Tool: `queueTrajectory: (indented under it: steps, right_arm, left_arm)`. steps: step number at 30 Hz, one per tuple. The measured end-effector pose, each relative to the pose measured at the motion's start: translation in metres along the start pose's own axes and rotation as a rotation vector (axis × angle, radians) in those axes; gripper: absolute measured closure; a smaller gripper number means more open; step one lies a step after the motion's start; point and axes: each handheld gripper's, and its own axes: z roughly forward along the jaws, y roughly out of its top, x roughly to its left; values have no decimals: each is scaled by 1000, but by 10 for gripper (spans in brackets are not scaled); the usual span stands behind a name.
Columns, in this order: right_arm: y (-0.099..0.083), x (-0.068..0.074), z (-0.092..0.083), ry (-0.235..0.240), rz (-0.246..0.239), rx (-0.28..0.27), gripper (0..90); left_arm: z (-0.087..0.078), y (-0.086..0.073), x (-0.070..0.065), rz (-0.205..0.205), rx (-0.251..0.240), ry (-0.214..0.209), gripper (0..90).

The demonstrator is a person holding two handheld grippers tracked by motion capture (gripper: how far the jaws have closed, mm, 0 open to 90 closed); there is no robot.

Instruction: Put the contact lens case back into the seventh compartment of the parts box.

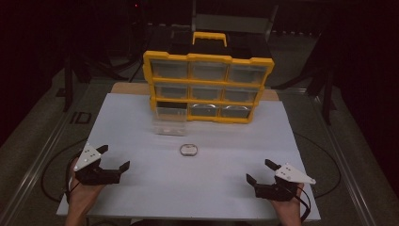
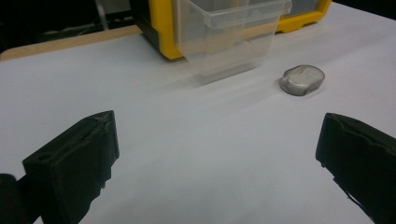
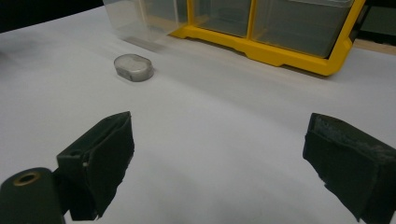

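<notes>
On the white board, high view: small oval case (image 1: 189, 149) lies just before the pulled-out clear drawer (image 1: 170, 121), between and beyond left gripper (image 1: 114, 158) and right gripper (image 1: 257, 171).
Left gripper view: jaws wide, case ahead-right.
Right gripper view: jaws wide, case ahead-left.

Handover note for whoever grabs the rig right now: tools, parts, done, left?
Left tool: open, holds nothing, low over the white board's near left corner.
Right tool: open, holds nothing, near right corner.
Small oval case: lies flat mid-board, free, in front of the drawer.
Clear drawer: pulled out of the bottom-left slot of the yellow organizer; looks empty.
Done: drawer is out.
Left, likely: pick up the case, drop it in the drawer, push the drawer in.
</notes>
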Motion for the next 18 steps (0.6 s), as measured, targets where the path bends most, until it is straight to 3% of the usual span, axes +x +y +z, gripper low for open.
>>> queueTrajectory:
  steps: [7, 18]
  right_arm:
    - [0, 0, 0, -1, 0, -2, 84]
    - [0, 0, 0, 1, -1, 2, 84]
  left_arm:
    - [2, 4, -1, 13, 2, -20, 4]
    - [14, 18, -14, 81, 22, -52, 3]
